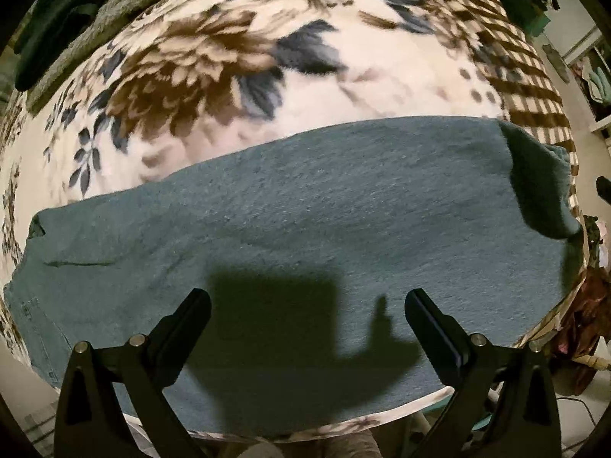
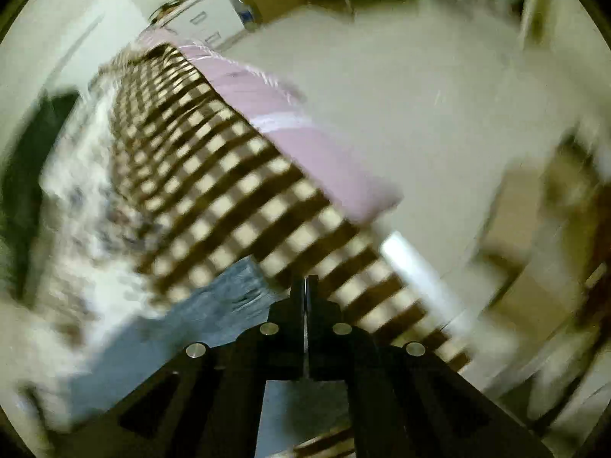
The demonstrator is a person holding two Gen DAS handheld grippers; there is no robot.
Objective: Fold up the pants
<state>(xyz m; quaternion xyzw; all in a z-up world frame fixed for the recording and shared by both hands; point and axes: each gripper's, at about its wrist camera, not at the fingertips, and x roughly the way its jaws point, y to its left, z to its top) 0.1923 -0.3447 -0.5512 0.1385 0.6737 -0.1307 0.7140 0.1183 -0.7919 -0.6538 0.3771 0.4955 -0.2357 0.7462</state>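
Note:
The blue-grey pants [image 1: 305,206] lie spread flat across the flowered blanket [image 1: 214,57] on the bed, with the right end folded over into a darker flap [image 1: 534,175]. My left gripper [image 1: 307,301] is open and empty, hovering above the near edge of the pants, its shadow falling on the cloth. In the blurred right wrist view my right gripper [image 2: 306,286] has its fingers pressed together over the pants [image 2: 172,328]; whether it pinches any cloth between them cannot be told.
The blanket has a brown checked border [image 1: 527,72] along the right side, also in the right wrist view [image 2: 236,198]. A pink sheet [image 2: 305,137] hangs off the bed edge over pale floor [image 2: 420,107]. Dark clothes [image 1: 57,19] lie at the far left. Clutter [image 1: 584,305] stands beside the bed.

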